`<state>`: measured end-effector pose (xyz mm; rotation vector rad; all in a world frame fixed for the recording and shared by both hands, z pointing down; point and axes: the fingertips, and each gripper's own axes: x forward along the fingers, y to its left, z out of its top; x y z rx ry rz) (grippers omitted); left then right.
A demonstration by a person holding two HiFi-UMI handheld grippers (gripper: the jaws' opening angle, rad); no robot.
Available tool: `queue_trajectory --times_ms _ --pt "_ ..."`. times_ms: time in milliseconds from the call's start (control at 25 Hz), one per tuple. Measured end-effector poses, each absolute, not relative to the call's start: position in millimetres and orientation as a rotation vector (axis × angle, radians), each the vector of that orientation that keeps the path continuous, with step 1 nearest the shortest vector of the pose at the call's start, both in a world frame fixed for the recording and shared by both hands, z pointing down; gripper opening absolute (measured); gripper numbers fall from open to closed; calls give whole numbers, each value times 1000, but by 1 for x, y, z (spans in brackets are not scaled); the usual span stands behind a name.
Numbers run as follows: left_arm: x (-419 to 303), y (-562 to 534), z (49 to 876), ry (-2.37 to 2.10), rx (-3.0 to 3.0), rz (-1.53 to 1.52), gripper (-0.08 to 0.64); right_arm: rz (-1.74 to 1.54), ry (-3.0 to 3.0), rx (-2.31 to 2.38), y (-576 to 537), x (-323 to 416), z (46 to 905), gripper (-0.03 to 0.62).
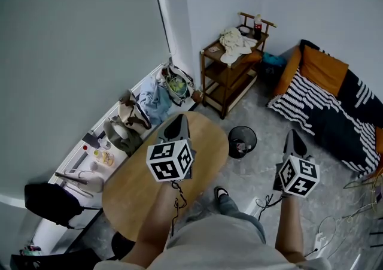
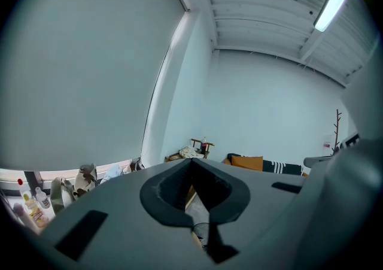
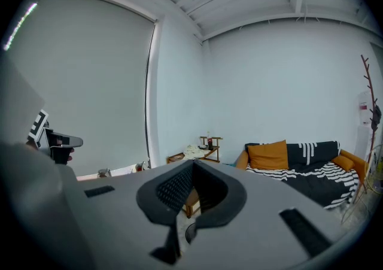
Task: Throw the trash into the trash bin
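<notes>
Left of the trash bin (image 1: 242, 141), in the head view, your left gripper (image 1: 179, 119) hangs over the round table (image 1: 128, 197) with its jaws drawn together to a point and nothing in them. The bin stands on the floor just beside the table's edge, with a few pale scraps (image 1: 241, 145) lying inside it. Right of the bin, your right gripper (image 1: 293, 135) is over bare floor, also pinched closed and empty. Beyond the bin is the wooden shelf (image 1: 230, 74), and to the bin's far right the striped couch (image 1: 323, 104). From the left gripper view, your left gripper (image 2: 191, 161) has its two dark jaws meeting at the tips, gripping nothing, and it points toward the shelf (image 2: 194, 148) that stands behind the bin. From the right gripper view, your right gripper (image 3: 192, 163) is likewise fully closed with nothing caught between the jaws. The shelf (image 3: 207, 146) sits just past the tips, the orange cushion (image 3: 268, 155) on the couch is to the right, and your left gripper (image 3: 55, 140) shows at the left edge.
</notes>
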<state>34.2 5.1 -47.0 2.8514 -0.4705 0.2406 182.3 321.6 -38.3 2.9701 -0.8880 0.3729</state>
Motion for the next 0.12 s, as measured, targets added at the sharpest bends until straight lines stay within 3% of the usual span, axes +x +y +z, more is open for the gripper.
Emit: queue_trajectory --times_ms 120 --pt "37 8 -47 -481 2849 232 11 371 -887 2971 324 186 -39 3"
